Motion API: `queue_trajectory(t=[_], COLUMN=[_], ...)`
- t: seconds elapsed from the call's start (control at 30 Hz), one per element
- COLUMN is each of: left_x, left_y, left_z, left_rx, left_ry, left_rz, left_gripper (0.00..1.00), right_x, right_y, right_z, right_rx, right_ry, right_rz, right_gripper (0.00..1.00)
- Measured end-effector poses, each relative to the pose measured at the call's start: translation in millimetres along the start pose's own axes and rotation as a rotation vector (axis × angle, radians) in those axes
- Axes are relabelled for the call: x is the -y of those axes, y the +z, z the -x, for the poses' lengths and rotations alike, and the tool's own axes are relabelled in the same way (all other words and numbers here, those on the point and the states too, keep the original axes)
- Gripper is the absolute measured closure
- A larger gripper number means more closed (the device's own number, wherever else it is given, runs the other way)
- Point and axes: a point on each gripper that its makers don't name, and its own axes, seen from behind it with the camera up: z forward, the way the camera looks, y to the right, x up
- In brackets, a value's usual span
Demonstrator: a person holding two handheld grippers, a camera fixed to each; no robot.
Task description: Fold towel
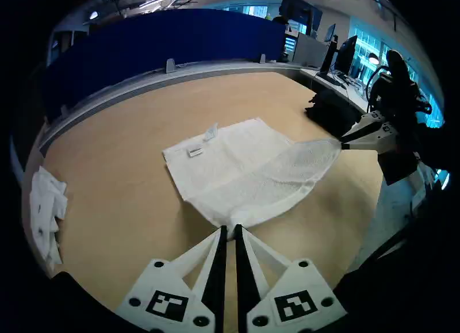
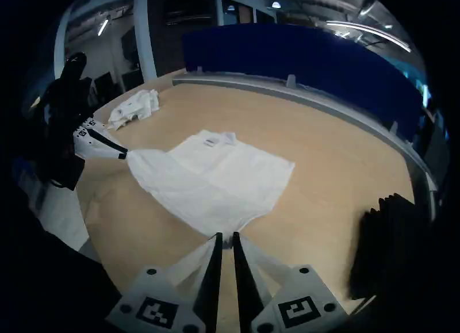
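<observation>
A white towel point(image 1: 241, 166) lies partly spread on the wooden table point(image 1: 126, 178), its near edge lifted at two corners. My left gripper point(image 1: 229, 232) is shut on one raised corner, right in front of its camera. In the left gripper view the right gripper point(image 1: 345, 142) pinches the other corner at the far right. In the right gripper view my right gripper point(image 2: 225, 238) is shut on its corner of the towel point(image 2: 213, 178), and the left gripper point(image 2: 123, 154) holds the far corner at the left. A label point(image 1: 195, 152) shows on the flat part.
A second crumpled white cloth point(image 1: 46, 212) lies at the table's left edge, also seen as a white cloth point(image 2: 135, 107) far left. A blue partition point(image 1: 161, 39) runs along the back. A black object point(image 2: 385, 247) sits at the table's right; monitors point(image 1: 345, 54) stand beyond.
</observation>
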Motion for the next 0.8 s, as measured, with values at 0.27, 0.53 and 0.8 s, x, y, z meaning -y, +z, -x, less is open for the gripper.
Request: queue_trajectory(t=[0.27,0.53,0.8], left_x=[-8.8,-0.9,20.0], left_y=[-13.3,-12.1,1.9], left_z=[5,-7,-33], left_rx=[0.041,0.041,0.04], left_ry=[-0.011,-0.061,-0.071], left_rz=[0.005,-0.005,-0.024], left_gripper=[0.9,0.9,0.9], right_x=[5,-3,-22], right_y=[-9.1,-7.2,8.2], right_z=[0,-12,-36], right_rx=[0.012,0.017,0.02], right_ry=[0.011,0.003,-0.02], right_rz=[-0.001,0.005,0.017], right_gripper=[0.87,0.87,0.87])
